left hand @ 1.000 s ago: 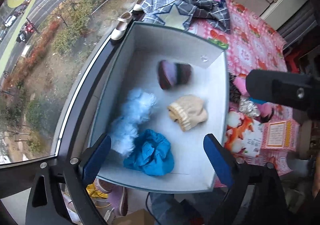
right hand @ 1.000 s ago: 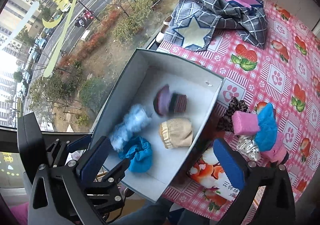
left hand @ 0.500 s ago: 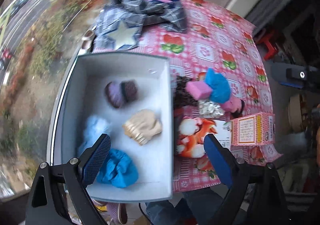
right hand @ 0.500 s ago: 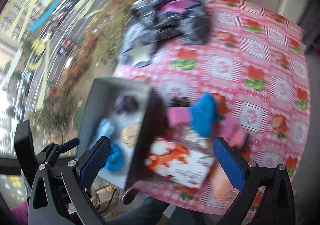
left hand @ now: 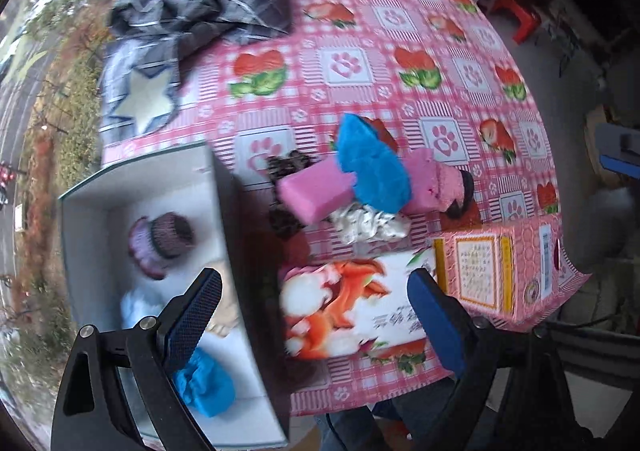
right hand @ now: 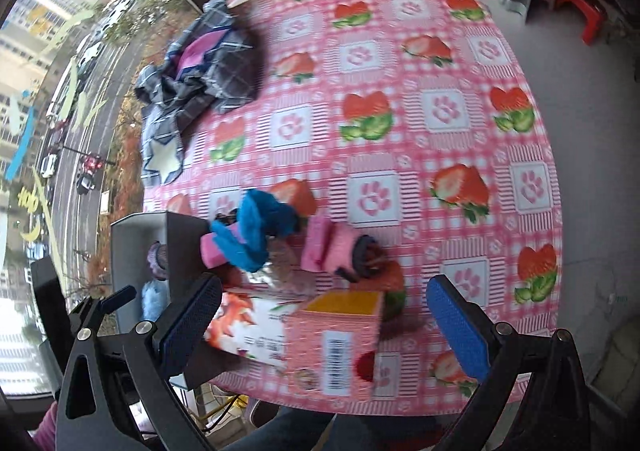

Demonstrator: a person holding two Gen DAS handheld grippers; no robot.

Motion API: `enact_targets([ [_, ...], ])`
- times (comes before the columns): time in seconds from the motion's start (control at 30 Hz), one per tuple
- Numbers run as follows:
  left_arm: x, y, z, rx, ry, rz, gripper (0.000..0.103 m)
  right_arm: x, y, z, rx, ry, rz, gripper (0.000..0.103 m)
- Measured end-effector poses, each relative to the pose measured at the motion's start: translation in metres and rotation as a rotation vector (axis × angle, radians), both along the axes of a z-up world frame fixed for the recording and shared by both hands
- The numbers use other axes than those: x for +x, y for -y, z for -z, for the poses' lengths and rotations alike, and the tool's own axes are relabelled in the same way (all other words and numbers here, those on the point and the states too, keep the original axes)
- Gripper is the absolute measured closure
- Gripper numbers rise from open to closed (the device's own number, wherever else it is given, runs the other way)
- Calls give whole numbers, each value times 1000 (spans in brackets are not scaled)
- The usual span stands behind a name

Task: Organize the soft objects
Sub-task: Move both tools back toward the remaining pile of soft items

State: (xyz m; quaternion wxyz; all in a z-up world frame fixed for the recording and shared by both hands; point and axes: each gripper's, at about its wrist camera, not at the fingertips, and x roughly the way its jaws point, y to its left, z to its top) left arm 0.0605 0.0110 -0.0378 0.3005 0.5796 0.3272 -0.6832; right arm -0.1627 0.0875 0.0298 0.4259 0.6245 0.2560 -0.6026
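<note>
Both tools, left [left hand: 314, 317] and right [right hand: 322, 321], hang spread and empty above the worktop [right hand: 440, 63], so it looks like next up is grabbing the blue cloth [left hand: 374, 171] for the box [left hand: 224, 219]

A tabletop [right hand: 400, 99] under a pink checked cloth with strawberries and paw prints stands against a large window [right hand: 60, 63]. Through the glass, far below, lie a street with cars, trees and apartment blocks in daylight. Grey floor [right hand: 568, 63] stretches beyond, with a red stool [left hand: 528, 21] near the far wall.
</note>
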Motion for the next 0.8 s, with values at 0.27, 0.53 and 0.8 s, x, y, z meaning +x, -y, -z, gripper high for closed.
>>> enact_targets([
  [0.27, -48, 17, 56, 162, 84, 33, 8, -39, -12, 35, 55, 51, 25, 0],
  [0.53, -70, 49, 96, 264, 144, -8, 7, -69, -19, 74, 108, 120, 51, 0],
  [0.8, -134, 77, 119, 274, 93, -15, 7, -77, -17, 113, 187, 164, 37, 0],
])
